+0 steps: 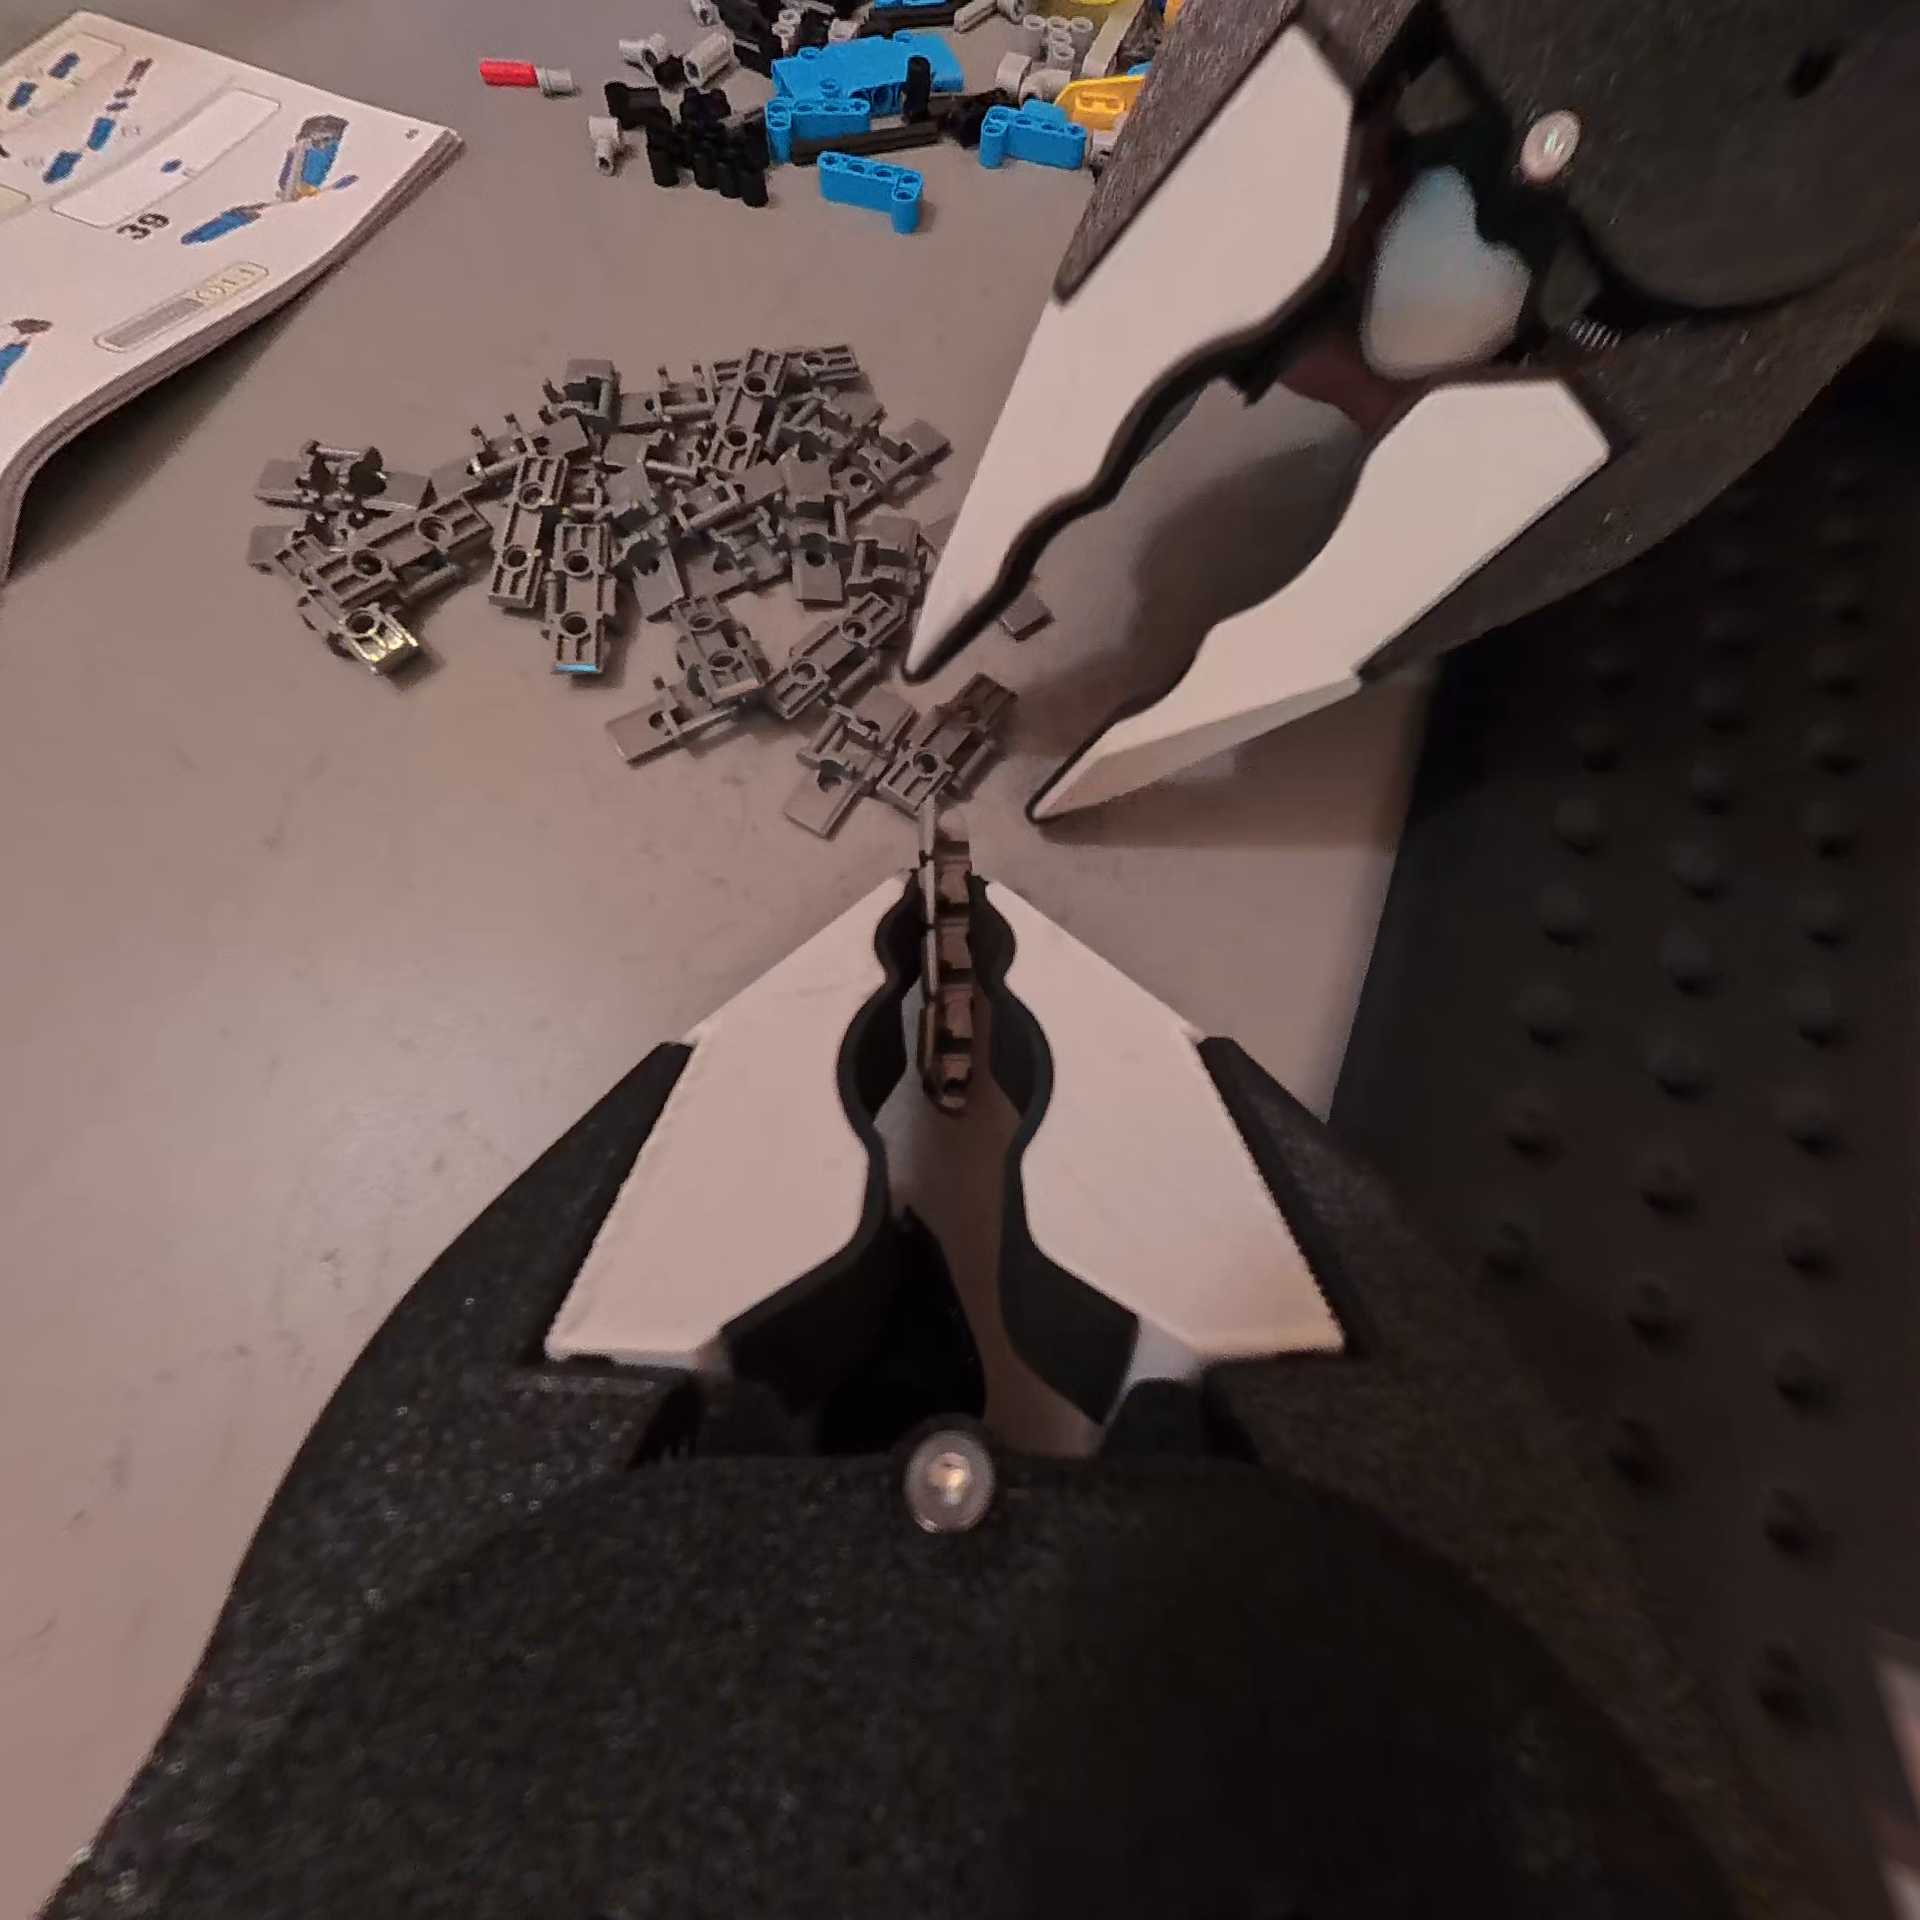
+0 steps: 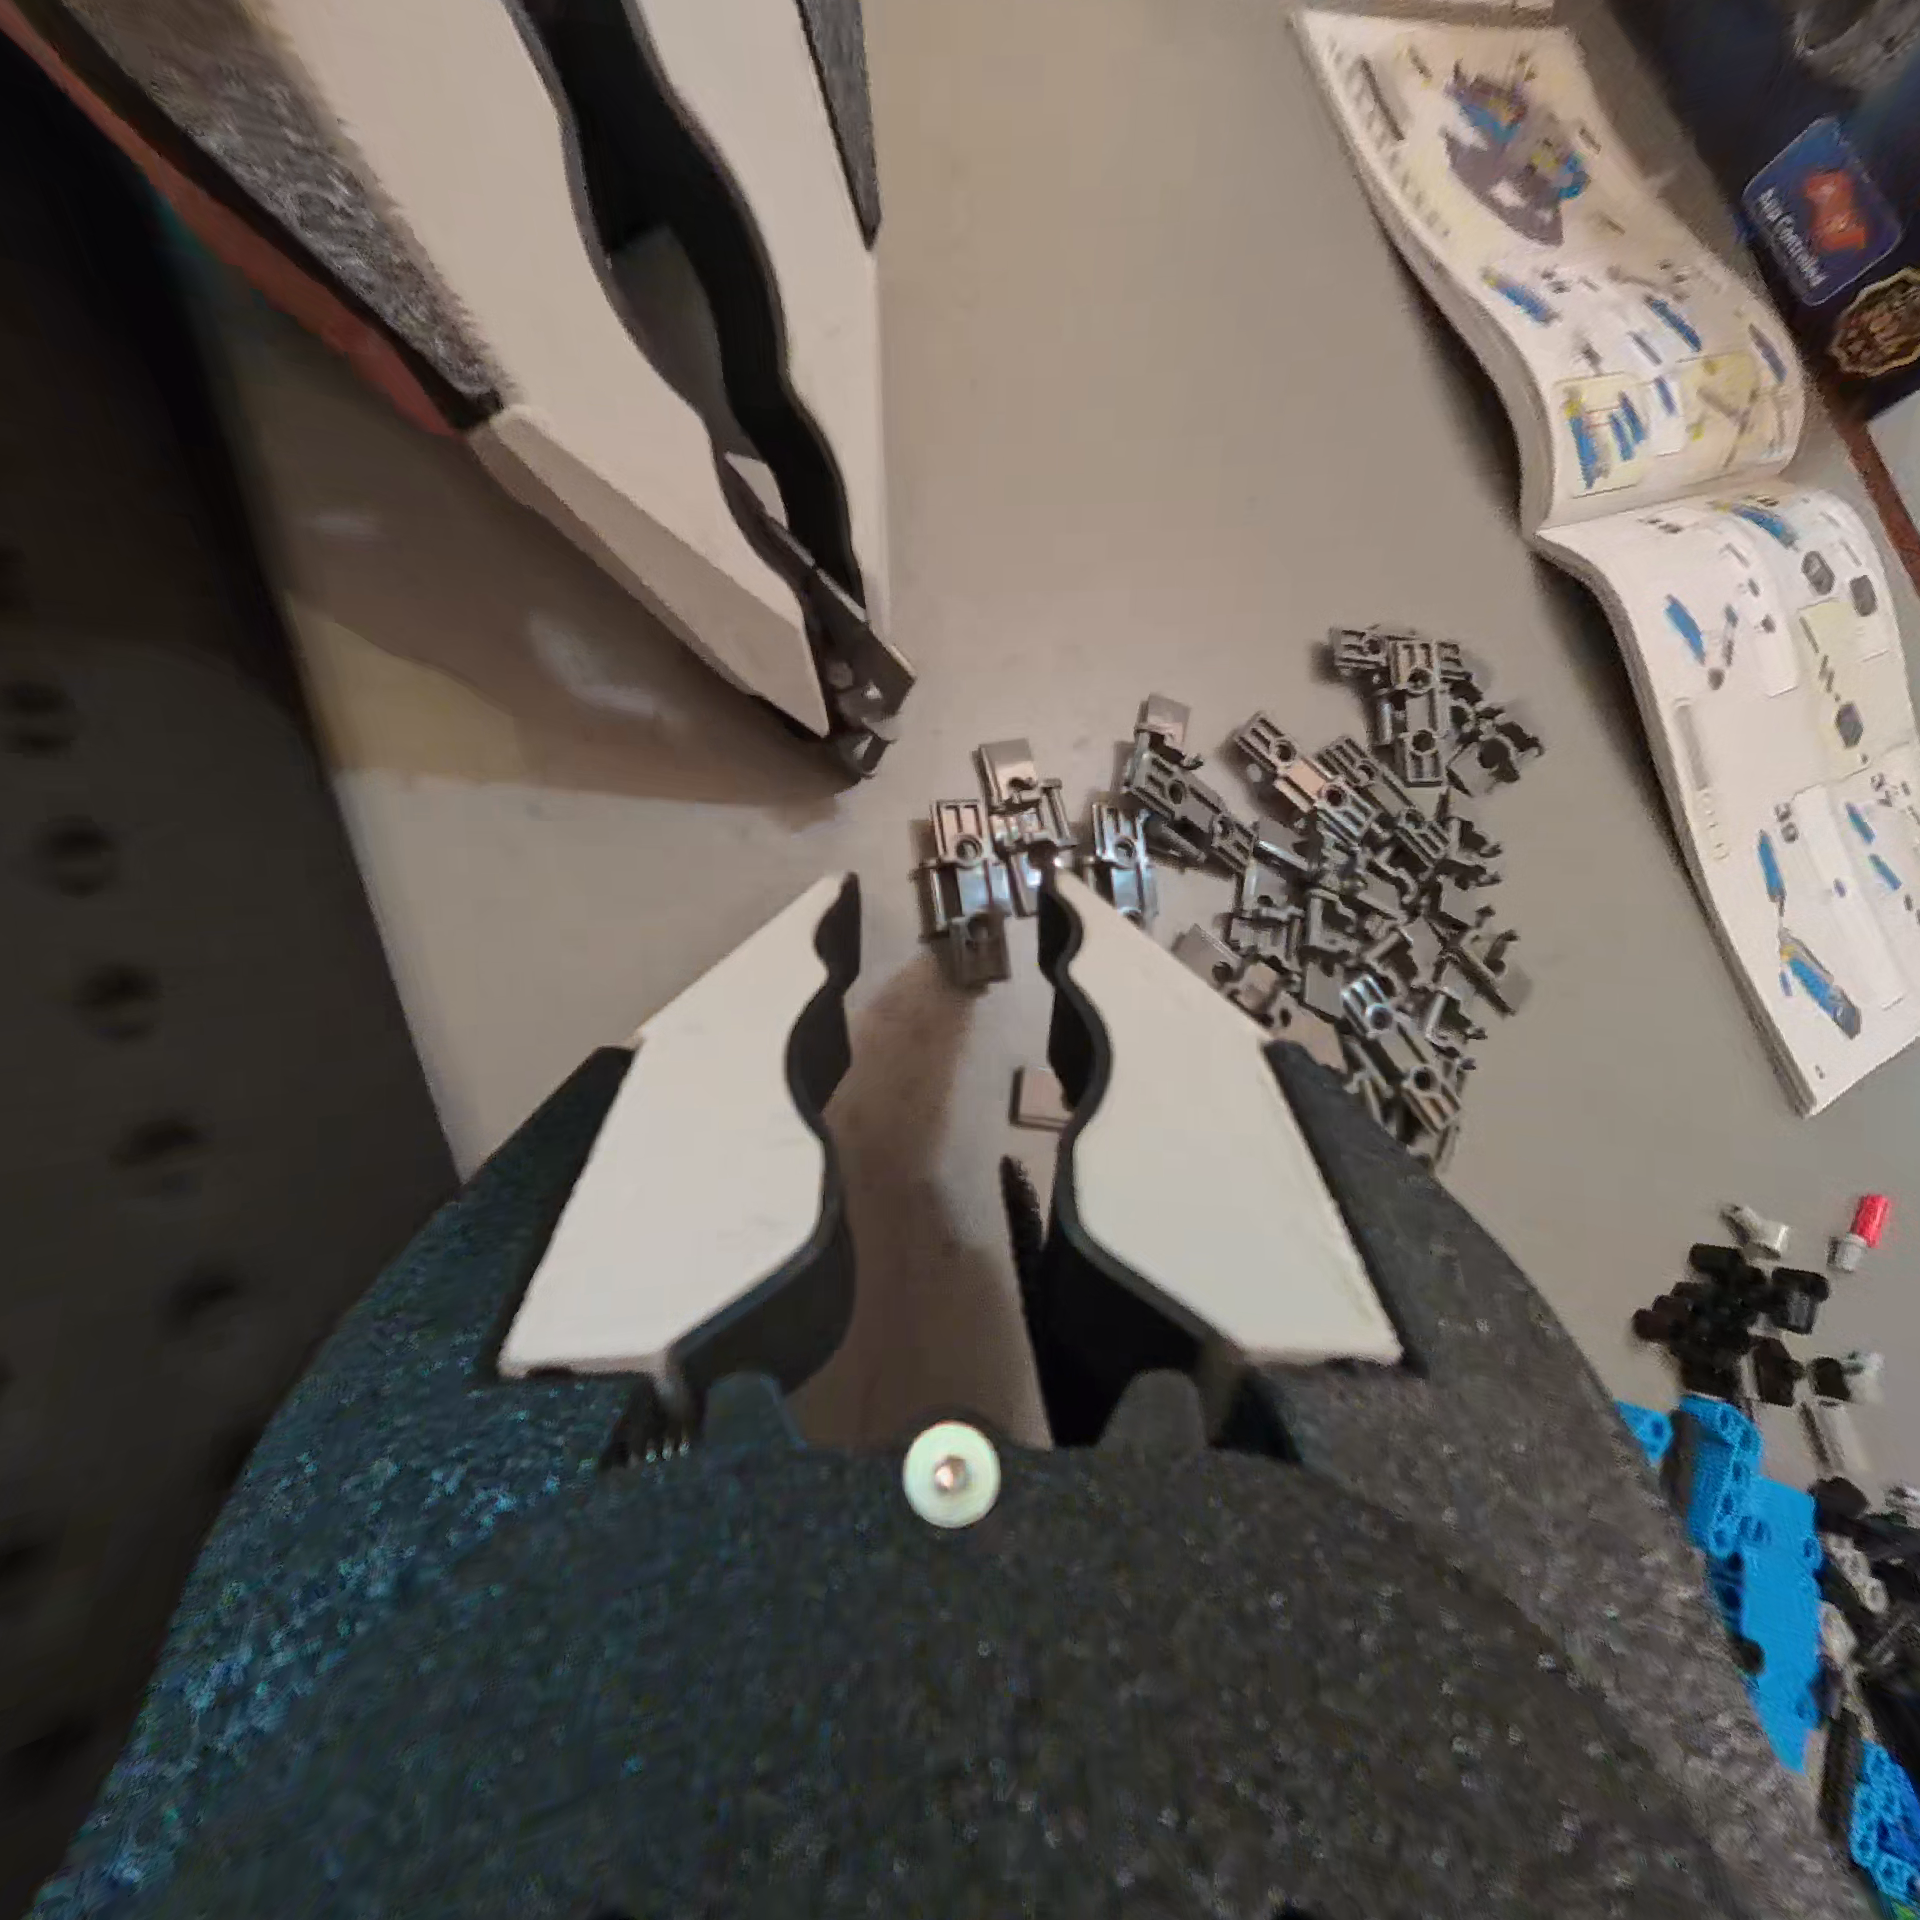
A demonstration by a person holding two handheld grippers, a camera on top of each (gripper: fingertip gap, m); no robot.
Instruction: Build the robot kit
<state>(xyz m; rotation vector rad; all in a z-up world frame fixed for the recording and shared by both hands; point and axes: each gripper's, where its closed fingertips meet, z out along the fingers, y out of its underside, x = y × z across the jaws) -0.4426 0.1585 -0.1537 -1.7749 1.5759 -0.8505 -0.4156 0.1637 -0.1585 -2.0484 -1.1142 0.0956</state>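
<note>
A pile of several small grey track links (image 1: 644, 509) lies on the grey table (image 1: 312, 935); it also shows in the right wrist view (image 2: 1340, 883). My left gripper (image 1: 943, 883) is shut on a short chain of joined grey links (image 1: 948, 997), held edge-on between its fingers; the chain's end shows in the right wrist view (image 2: 868, 717). My right gripper (image 2: 951, 899) is open, tips low over the near edge of the pile, with a link pair (image 2: 982, 883) between them. It shows in the left wrist view (image 1: 977, 738), just beyond the left gripper's tips.
An open instruction booklet (image 1: 156, 208) lies beside the pile, also in the right wrist view (image 2: 1714, 623). Blue, black, yellow and red loose parts (image 1: 831, 114) lie further off. A dark studded mat (image 1: 1662, 1039) borders the table. A dark box (image 2: 1829, 208) stands past the booklet. Both grippers' tips are close together, under 4 cm apart.
</note>
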